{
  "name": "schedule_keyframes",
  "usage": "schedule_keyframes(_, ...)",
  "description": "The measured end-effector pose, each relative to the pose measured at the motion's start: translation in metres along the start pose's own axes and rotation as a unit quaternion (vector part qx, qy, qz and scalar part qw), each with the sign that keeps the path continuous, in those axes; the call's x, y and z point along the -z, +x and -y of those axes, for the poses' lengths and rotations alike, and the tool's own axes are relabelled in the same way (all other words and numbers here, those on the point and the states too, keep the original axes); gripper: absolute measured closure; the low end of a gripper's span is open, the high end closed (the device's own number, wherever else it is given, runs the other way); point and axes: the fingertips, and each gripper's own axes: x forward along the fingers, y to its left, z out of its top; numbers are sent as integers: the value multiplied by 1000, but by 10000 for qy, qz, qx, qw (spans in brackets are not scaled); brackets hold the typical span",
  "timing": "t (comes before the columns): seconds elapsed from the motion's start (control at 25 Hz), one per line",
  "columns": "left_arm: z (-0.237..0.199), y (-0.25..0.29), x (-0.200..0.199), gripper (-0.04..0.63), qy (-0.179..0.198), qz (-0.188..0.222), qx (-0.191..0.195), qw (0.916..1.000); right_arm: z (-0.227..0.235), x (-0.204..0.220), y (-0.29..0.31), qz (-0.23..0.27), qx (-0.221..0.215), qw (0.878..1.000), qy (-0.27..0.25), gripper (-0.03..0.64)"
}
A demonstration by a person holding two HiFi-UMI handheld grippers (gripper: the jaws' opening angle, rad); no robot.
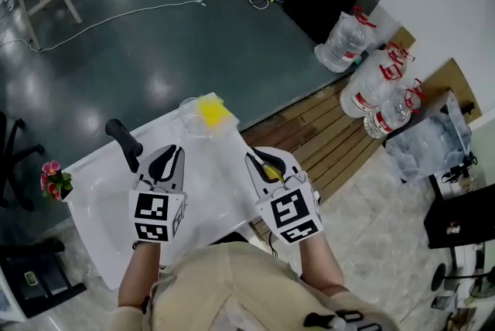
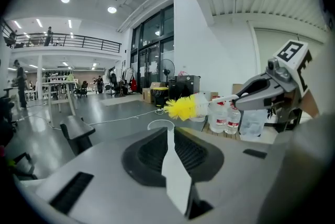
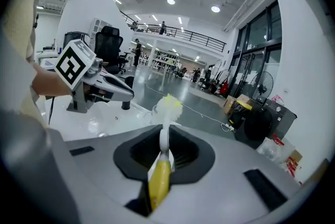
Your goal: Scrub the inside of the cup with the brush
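Observation:
A clear cup (image 1: 191, 119) stands toward the far edge of the white table (image 1: 100, 202). Its rim (image 2: 160, 124) shows just beyond my left gripper (image 1: 172, 155), which is shut on a thin white strip (image 2: 175, 173) that runs out to the cup. My right gripper (image 1: 260, 164) is shut on the yellow handle (image 3: 159, 183) of a brush. The brush's white neck leads to a yellow bristle head (image 1: 213, 111). In the left gripper view that head (image 2: 183, 108) hovers at the right of the rim, slightly above it. I cannot tell whether any bristles are inside the cup.
A black post (image 1: 124, 139) rises from the table just left of my left gripper. Pink flowers (image 1: 53, 178) sit at the table's left corner. Large water bottles (image 1: 371, 86) stand on the floor to the right, beside wooden decking (image 1: 325, 132).

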Motion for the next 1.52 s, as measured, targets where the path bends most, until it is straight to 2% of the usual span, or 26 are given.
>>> schedule_keyframes(0.2, 5, -14, 0, 548, -30, -60, 120, 9999, 0, 4, 1, 39, -4, 9999, 125, 569)
schedule_keyframes(0.48, 10, -30, 5, 548, -361, -179, 377, 9985, 2, 0, -1, 108, 46, 9998, 154, 569)
schedule_keyframes(0.8, 10, -36, 8, 549, -419, -192, 380, 9982, 3, -2, 0, 205, 27, 9993, 315, 569)
schedule_keyframes(1.16, 16, -28, -7, 548, -651, 45, 582, 9962, 2, -8, 5, 334, 8, 9984, 450, 569)
schedule_keyframes(1.52, 14, -22, -8, 548, -639, 34, 553, 9964, 2, -4, 7, 410, 3, 9967, 698, 569)
